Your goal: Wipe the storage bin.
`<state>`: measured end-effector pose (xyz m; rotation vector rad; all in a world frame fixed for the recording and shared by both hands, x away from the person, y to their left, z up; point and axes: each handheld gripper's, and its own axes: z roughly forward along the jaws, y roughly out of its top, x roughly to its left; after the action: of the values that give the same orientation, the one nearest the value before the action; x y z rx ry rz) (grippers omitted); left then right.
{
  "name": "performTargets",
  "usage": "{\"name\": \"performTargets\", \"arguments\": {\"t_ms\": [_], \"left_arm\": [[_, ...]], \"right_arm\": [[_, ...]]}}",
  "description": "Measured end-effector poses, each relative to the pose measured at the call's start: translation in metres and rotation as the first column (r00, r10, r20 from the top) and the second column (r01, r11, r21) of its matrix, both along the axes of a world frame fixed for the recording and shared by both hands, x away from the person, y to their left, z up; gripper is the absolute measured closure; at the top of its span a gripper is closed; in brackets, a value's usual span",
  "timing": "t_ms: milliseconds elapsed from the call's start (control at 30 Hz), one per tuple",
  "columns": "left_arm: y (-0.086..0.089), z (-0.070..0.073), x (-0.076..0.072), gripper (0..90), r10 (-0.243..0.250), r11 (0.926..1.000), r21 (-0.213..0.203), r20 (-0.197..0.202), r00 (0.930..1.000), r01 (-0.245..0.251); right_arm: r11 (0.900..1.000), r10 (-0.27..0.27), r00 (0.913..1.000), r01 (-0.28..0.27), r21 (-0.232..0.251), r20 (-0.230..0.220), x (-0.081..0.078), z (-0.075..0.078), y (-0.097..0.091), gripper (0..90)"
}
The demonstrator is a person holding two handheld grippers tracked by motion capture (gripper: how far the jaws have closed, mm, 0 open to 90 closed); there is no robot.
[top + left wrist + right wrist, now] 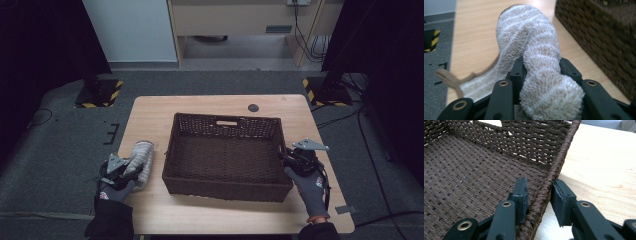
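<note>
High view: rolled towel (141, 156) lying on table (210, 215) just left of basket (227, 152), left gripper (122, 172) on its near end.

Left gripper view: clenched on the towel roll.

Right gripper view: right gripper (539, 192) astride the basket's right rim; outer pad touching, grip uncertain.

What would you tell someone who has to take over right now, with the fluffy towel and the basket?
Left gripper: shut on the rolled white towel, which lies on the table left of the basket.
Right gripper: jaws straddle the basket's right rim, one inside, one outside; I cannot tell whether they press on it.
Done: towel gripped, basket steadied.
Left, probably: lift the towel into the basket, which has nothing in it yet, then release both.
</note>
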<state>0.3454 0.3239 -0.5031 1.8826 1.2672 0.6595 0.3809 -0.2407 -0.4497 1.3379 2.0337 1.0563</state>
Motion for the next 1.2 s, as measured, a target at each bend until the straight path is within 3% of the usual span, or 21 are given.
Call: {"name": "performTargets", "arguments": {"t_ms": [200,333,467,600,800,967,1067,1200], "left_arm": [[-0.007,-0.005,0.001,55.9,-0.038,0.9985,0.038,-0.017,0.9991,0.039],[-0.006,-0.005,0.001,51.6,-0.037,0.999,0.023,-0.009,0.9993,0.038],[-0.005,-0.003,-0.002,44.0,-0.045,0.999,0.009,0.011,0.9989,0.045],[-0.005,0.002,-0.006,37.7,-0.046,0.9987,-0.02,0.04,0.9981,0.047],[-0.002,0.013,-0.01,36.9,-0.044,0.9971,-0.058,0.08,0.9958,0.049],[-0.002,0.023,-0.012,38.0,-0.04,0.9913,-0.12,0.111,0.9931,0.054],[-0.005,0.034,-0.012,40.3,-0.043,0.9854,-0.158,0.138,0.9895,0.065],[-0.015,0.051,-0.01,44.1,-0.069,0.9792,-0.177,0.17,0.983,0.099]], "right_arm": [[0.9999,0.004,1.0,-0.004,-0.011,0.009,-0.002,0.003,0.0,60.8],[0.9999,0.011,0.9989,-0.011,0.001,0.045,-0.007,0.009,-0.003,56.4],[0.9998,0.015,0.9986,-0.015,0.01,0.051,-0.013,0.014,-0.005,55.6],[0.9998,0.018,0.9996,-0.018,0.0,0.022,-0.016,0.011,-0.005,55.9],[0.9986,0.037,0.9991,-0.038,-0.036,-0.02,-0.013,0.004,0.0,61.2],[0.9982,0.032,0.9991,-0.033,-0.05,-0.026,-0.008,0.003,0.0,65.3],[0.9989,0.035,0.999,-0.035,-0.032,-0.027,-0.003,0.002,-0.003,66.0],[0.999,0.027,0.9993,-0.028,-0.036,-0.024,-0.001,0.002,-0.004,62.1]]}}
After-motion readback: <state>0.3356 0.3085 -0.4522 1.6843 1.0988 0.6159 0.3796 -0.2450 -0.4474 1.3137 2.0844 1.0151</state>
